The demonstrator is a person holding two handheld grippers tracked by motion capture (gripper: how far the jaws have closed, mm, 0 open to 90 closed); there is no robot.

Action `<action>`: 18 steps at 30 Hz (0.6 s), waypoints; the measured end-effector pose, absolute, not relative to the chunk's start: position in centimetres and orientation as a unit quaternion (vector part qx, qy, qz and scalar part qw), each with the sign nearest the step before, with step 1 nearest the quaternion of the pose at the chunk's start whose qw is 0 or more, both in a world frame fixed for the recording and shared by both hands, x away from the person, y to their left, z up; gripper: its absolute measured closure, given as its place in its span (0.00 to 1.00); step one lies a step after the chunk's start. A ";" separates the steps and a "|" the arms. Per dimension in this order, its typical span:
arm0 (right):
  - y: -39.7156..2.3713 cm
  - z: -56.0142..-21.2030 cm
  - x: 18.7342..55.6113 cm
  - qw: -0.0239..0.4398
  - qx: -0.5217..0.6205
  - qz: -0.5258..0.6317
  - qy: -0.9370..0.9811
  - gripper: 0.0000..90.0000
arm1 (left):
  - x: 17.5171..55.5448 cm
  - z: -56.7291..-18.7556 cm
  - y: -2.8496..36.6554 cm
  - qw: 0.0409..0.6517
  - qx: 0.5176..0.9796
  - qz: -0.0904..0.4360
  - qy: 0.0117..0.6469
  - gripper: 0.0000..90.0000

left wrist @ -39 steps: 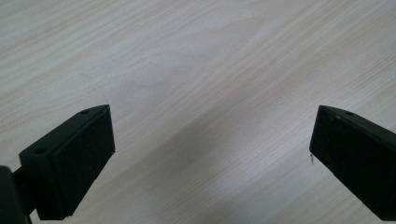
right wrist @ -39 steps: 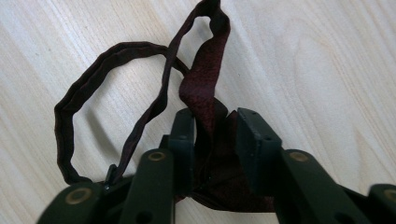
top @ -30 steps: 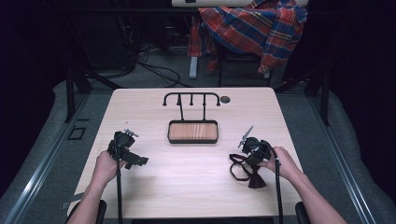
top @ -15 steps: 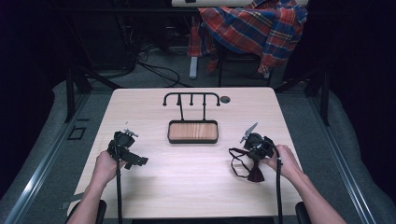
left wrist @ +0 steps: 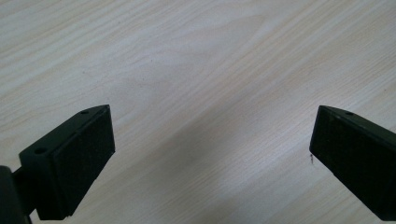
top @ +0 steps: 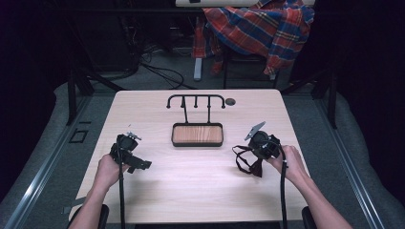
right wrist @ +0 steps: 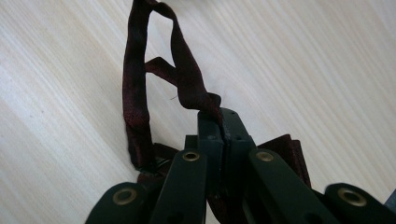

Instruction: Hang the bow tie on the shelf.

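High view overhead, facing forward; claw views close above table (top: 200, 176).

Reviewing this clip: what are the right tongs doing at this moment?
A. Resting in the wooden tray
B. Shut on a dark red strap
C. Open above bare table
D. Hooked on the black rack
B: in the right gripper view the right tongs have their jaws pressed together on the dark red strap, which loops away over the table.

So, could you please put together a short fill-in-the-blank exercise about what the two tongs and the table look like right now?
1. The right tongs are shut on a dark red ____.
2. The left tongs are ____, with nothing between them.
3. The black hook rack rises from a ____ tray on the table.

Missing words: strap; open; wooden
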State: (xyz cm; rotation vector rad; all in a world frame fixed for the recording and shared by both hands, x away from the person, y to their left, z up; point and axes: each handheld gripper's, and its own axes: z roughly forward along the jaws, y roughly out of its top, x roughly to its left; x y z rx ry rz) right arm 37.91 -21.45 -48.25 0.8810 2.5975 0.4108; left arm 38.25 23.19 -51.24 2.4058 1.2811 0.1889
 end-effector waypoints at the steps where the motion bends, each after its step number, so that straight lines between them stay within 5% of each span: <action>1: -21.4 -48.1 37.9 0.184 0.312 0.143 0.921 0.99 | 38.2 -51.2 23.2 0.204 0.862 0.068 0.460 0.00; 18: -21.5 -46.9 38.6 0.203 0.325 0.164 0.909 0.99 | 38.3 -51.4 23.1 0.198 0.864 0.066 0.459 0.00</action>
